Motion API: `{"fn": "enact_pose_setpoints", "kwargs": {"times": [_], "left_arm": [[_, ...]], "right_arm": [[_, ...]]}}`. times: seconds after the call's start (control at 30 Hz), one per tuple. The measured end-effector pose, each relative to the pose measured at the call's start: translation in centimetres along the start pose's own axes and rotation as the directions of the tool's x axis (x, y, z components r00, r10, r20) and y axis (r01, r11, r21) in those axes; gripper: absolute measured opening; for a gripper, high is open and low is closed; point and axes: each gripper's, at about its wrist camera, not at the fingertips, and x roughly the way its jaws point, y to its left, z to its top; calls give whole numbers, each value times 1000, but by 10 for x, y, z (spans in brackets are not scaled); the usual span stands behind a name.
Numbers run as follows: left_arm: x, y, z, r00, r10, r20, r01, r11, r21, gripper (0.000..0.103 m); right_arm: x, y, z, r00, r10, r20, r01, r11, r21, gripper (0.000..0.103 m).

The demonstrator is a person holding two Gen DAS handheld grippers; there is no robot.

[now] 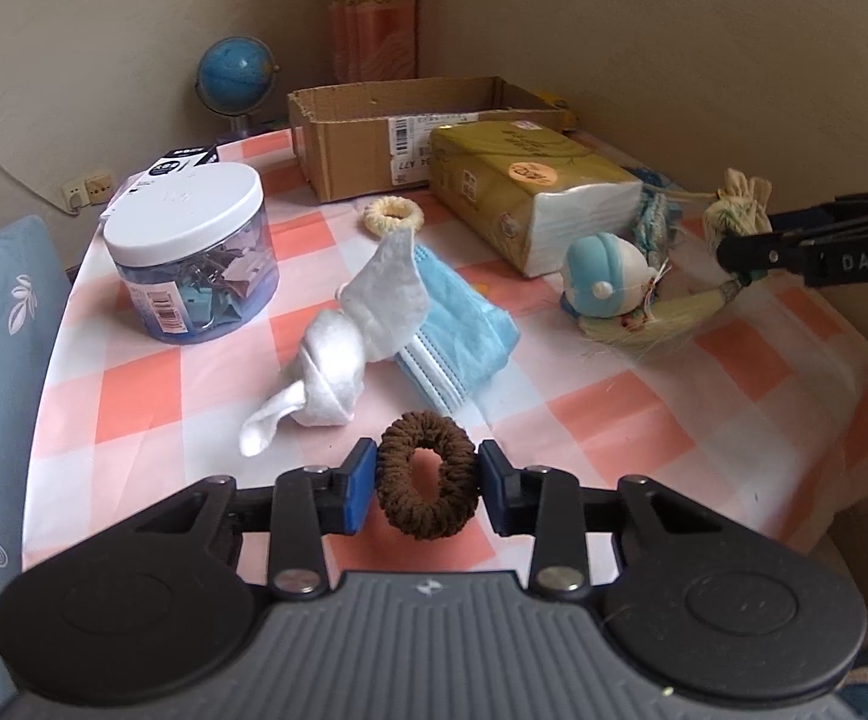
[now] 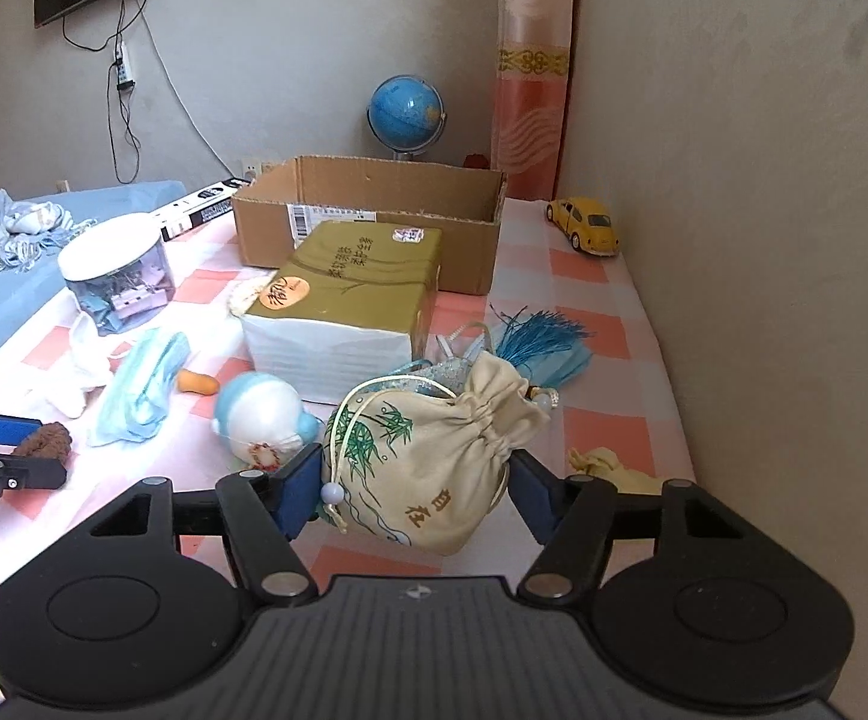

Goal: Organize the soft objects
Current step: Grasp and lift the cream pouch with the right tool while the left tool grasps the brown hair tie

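Soft things lie scattered over my checked tablecloth [image 1: 152, 384], and I have one in each gripper. My left gripper [image 1: 428, 483] is clamped on a brown scrunchie [image 1: 426, 474] at the near edge of the cloth — both blue pads [image 1: 357, 489] press its sides, and it stands on edge between them. My right gripper [image 2: 413, 480] is closed around a cream drawstring pouch [image 2: 434, 456] printed with green bamboo; the pouch fills the gap, its gathered neck tilted to the right.

Just beyond the scrunchie, a rolled white sock [image 1: 338, 354] lies against a stack of blue face masks [image 1: 463, 324]. Farther off, a cream knitted ring [image 1: 393, 215] rests near the open cardboard box [image 1: 374, 138] at the far side. A yellow pack of tissues [image 1: 529, 192] sits just in front of the box, and a small blue-and-white plush toy [image 1: 604, 279] lies beside the pack's near end. On the left stands a clear jar with a white lid [image 1: 188, 246], holding binder clips.

From the right wrist view I can also see a blue tassel [image 2: 544, 336] behind the pouch, a yellow toy car [image 2: 586, 225] by the right wall, and a globe [image 2: 407, 111] behind the box.
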Motion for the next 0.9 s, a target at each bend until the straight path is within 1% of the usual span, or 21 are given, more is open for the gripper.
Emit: {"fn": "enact_pose_setpoints", "kwargs": {"times": [0.2,0.4,0.53,0.67,0.73,0.9], "left_arm": [[-10,3,10,999,-35,-32,36,999,32,35],[-23,4,20,997,-64,-49,66,996,54,35],[-32,6,29,997,-71,-31,73,995,67,35],[-37,7,39,997,-79,0,79,994,78,35],[-39,8,44,996,-84,8,83,993,82,35],[-41,11,56,995,-88,38,84,992,97,35]], "right_arm": [[-19,-7,13,1000,10,13,-11,1000,26,71],[-31,-8,38,1000,-3,14,3,1000,22,71],[-33,-9,59,1000,-4,-1,4,999,34,71],[-35,-11,82,1000,-6,4,6,999,44,71],[-34,-13,97,1000,-2,6,2,998,61,71],[-25,-12,144,1000,-8,30,6,998,62,71]]}}
